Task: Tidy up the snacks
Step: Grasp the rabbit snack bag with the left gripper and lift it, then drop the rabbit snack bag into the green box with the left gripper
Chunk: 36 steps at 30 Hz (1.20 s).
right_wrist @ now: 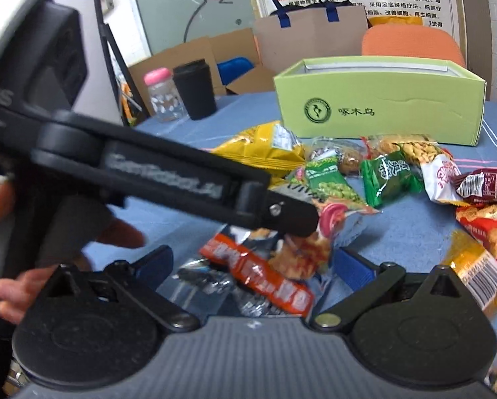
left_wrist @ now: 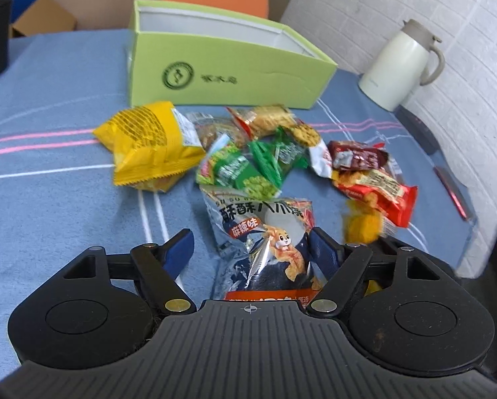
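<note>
Looking down both grippers, we've got the left gripper spread wide around the silver snack bag, right pad touching its edge, left pad clear. Our right gripper gapes over the same bag, pinching nothing. Snack pile sits just near of the open green box; bare blue tablecloth lies left.

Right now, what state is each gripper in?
Left gripper: open, astride the silver snack bag, not gripping.
Right gripper: open, same bag between its jaws, not gripped.
</note>
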Each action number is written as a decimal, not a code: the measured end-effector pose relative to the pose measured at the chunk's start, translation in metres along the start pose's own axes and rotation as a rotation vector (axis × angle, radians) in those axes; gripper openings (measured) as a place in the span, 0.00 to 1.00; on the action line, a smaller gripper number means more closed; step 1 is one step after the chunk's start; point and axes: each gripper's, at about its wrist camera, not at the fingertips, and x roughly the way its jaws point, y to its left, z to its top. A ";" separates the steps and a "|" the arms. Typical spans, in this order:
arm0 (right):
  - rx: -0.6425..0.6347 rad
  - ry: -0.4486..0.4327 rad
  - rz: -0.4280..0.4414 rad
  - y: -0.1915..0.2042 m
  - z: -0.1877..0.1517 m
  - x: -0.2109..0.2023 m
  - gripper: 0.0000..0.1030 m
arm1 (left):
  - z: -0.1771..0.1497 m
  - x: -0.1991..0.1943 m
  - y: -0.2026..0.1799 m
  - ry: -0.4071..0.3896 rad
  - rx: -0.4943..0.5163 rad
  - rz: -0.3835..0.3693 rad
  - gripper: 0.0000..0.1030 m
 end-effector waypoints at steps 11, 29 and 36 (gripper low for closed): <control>-0.084 -0.099 0.005 0.007 0.011 -0.037 0.79 | -0.002 -0.027 -0.027 -0.077 0.059 -0.013 0.29; -0.137 -0.078 -0.076 -0.177 0.222 0.045 0.81 | 0.252 0.100 -0.065 -0.153 0.071 0.025 0.30; -0.152 -0.028 -0.131 -0.213 0.220 0.086 0.90 | 0.272 0.172 -0.040 -0.077 0.032 0.074 0.46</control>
